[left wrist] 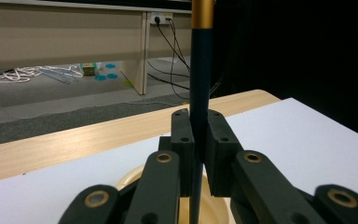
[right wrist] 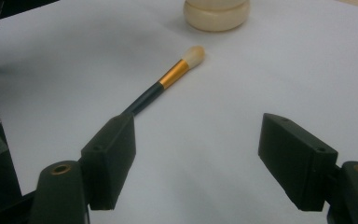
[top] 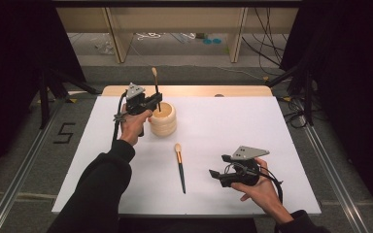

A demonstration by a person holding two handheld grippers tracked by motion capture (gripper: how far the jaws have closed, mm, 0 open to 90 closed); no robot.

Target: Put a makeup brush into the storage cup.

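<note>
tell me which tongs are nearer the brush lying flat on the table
Right. The right tongs hover open just beside the lying brush, apart from it. The left tongs are farther back, shut on another brush above the wooden cup.

A white sheet (top: 233, 126) covers the wooden tabletop (top: 189, 91), leaving a strip of wood bare at the far edge. On the sheet stand a cream ribbed holder (top: 163, 120) and, nearer, a makeup brush (top: 179, 166) lying flat.

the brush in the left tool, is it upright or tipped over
Upright. The dark-handled, gold-banded makeup brush stands vertical, pinched between the shut left tool, bristles up, lower end over the cream ribbed wooden pot.
</note>
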